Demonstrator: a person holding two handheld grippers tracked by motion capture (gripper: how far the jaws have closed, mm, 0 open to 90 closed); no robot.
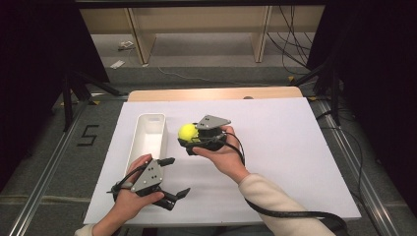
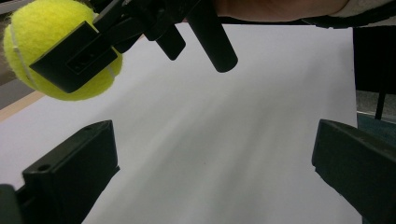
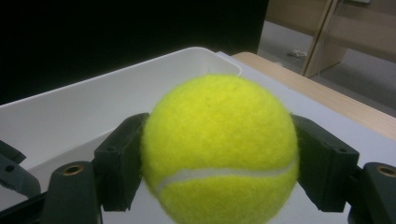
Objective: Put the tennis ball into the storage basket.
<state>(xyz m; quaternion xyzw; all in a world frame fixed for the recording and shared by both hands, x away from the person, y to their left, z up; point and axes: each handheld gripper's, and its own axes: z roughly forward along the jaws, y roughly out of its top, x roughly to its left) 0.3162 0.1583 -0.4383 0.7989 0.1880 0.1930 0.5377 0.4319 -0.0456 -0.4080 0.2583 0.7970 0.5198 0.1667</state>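
White sheeting (image 1: 275, 162) covered the wooden tabletop, with dark curtains at both sides and pale shelving on the floor beyond. From the high view, the fuzzy yellow tennis ball (image 1: 187, 132) was seen clamped in the right gripper (image 1: 189, 137), lifted off the sheet just at three o'clock of the long white plastic bin (image 1: 147, 135). The left gripper (image 1: 176, 178) was held at six o'clock of the bin, its jaws spread apart with nothing between them.

From the left gripper view, the ball (image 2: 56, 51) was seen at eleven o'clock, pinched by the other gripper's black jaws.

From the right gripper view, the ball (image 3: 219, 149) was pressed between both jaws, with the bin (image 3: 84, 112) behind it at ten o'clock.
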